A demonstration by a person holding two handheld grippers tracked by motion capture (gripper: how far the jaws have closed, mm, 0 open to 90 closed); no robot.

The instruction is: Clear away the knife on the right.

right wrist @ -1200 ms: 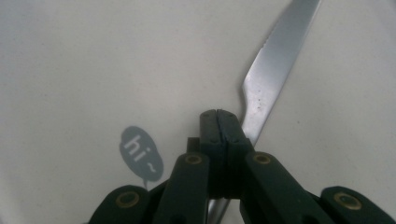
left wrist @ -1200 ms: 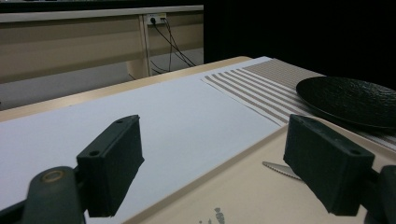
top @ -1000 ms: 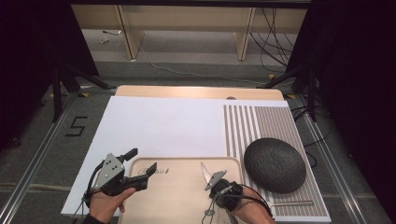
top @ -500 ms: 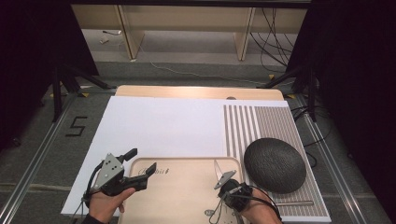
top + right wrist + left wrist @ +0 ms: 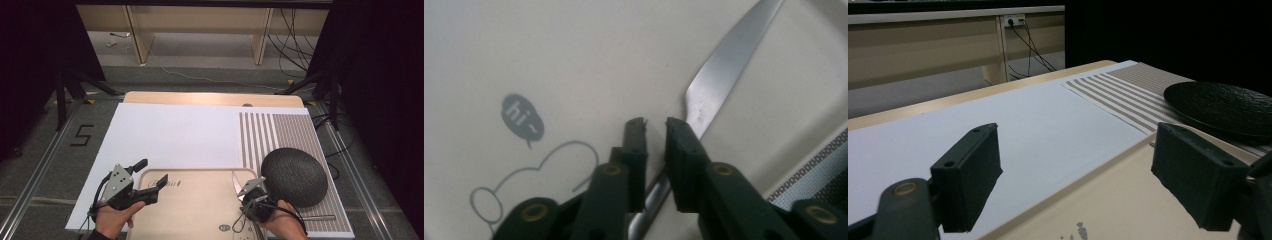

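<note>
The right claw (image 5: 655,122) has just been opening: its jaws are standing slightly apart, and the butter knife (image 5: 719,75) is lying under them on the beige tray (image 5: 195,210) rather than pinched between the pads. A second ago the jaws were pressed together, so the knife seems to be getting released onto the tray, its blade pointing away, just beside the black textured plate (image 5: 295,176). The left claw (image 5: 145,180) is hovering spread wide over the tray's near left corner, holding nothing. Beyond, the white sheet (image 5: 175,135) and striped placemat (image 5: 280,130) are covering the worktop (image 5: 210,98).
</note>
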